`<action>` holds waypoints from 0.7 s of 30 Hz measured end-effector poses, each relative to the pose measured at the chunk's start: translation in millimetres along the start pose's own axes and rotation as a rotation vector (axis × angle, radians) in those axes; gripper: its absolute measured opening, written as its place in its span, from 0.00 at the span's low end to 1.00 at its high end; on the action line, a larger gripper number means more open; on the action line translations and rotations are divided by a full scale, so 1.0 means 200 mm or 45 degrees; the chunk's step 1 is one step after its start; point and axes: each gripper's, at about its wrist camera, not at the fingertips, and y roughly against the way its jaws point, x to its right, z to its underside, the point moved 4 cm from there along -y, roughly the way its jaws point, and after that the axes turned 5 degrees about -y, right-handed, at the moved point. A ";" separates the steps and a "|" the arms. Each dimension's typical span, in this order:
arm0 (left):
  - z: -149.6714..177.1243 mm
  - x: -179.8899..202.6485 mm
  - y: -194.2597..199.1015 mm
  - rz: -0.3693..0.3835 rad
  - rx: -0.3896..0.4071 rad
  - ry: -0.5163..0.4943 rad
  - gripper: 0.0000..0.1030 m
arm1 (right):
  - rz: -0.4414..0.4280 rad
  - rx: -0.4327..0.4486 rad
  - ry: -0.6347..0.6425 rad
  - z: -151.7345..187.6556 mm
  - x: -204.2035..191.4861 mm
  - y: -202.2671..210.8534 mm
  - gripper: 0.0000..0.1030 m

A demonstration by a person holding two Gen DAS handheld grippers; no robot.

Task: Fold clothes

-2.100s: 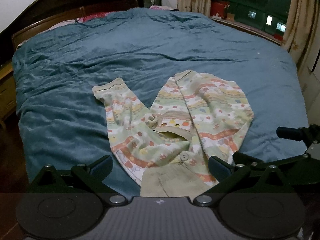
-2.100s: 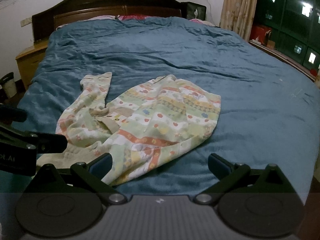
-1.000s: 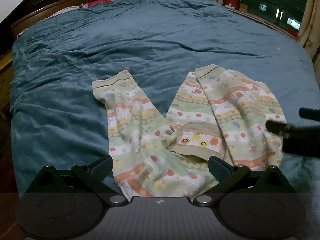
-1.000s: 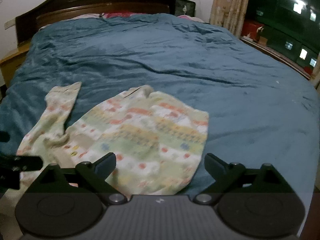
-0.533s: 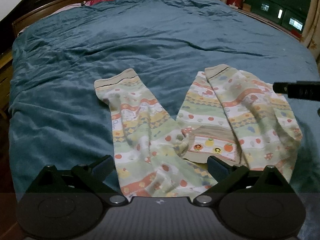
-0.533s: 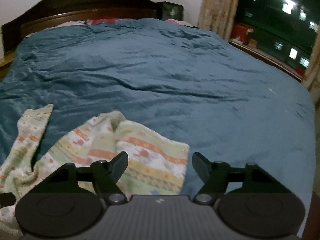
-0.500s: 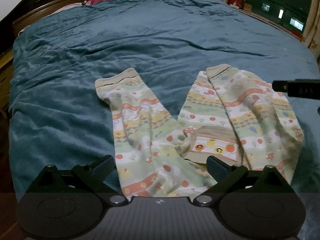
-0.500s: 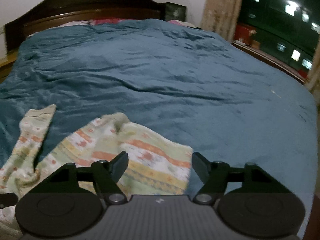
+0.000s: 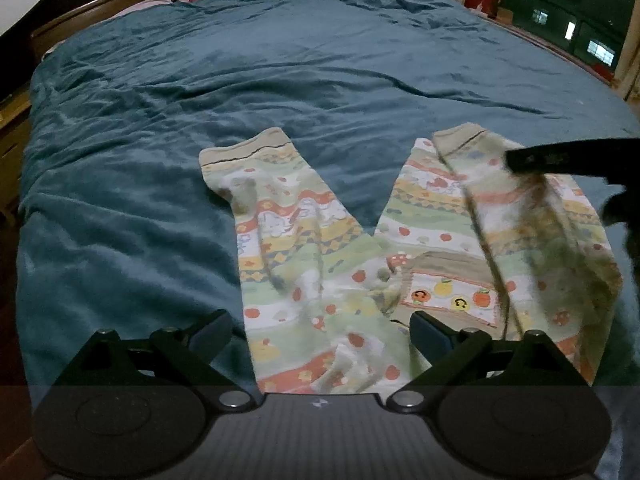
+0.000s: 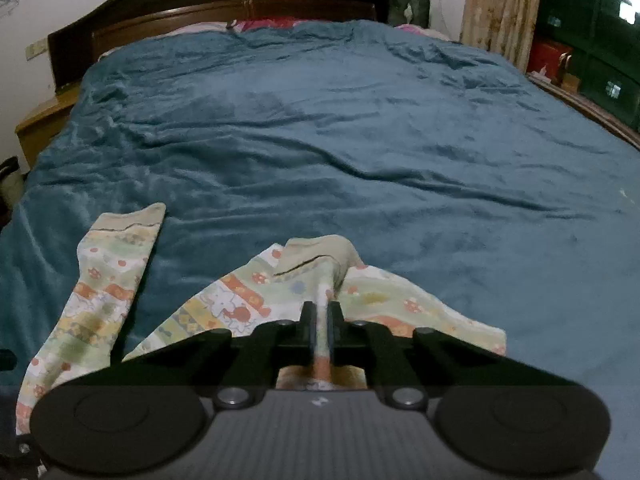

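Patterned children's pants (image 9: 320, 264) with orange, green and yellow stripes lie on a blue bedspread (image 9: 280, 80), legs pointing away. My left gripper (image 9: 320, 330) is open, low over the waist end of the left leg. My right gripper (image 10: 319, 326) is shut on a pinched fold of the right leg and lifts it; the fabric (image 10: 280, 296) tents up to the pads. In the left wrist view the right gripper (image 9: 560, 160) shows as a dark bar over the right leg. The left leg (image 10: 104, 280) lies flat.
The bedspread (image 10: 360, 120) covers a wide bed with a dark wooden headboard (image 10: 220, 4). A wooden nightstand (image 10: 40, 124) stands at the left. Curtains (image 10: 496, 4) and a dark window are at the right.
My right gripper has closed on the right leg's fabric and raised it into a fold. My left gripper stayed open and moved slightly closer over the pants.
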 end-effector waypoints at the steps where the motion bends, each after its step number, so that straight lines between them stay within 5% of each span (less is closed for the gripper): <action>1: 0.00 0.00 0.00 -0.003 -0.002 -0.001 0.94 | 0.005 0.028 0.003 0.01 0.01 0.04 0.03; 13: 0.03 0.05 0.07 -0.004 0.010 -0.006 0.94 | 0.234 0.180 -0.097 0.22 0.41 0.63 0.03; 21: 0.03 0.09 0.13 -0.001 0.030 -0.051 0.94 | 0.398 -0.008 -0.277 0.63 0.63 0.84 0.10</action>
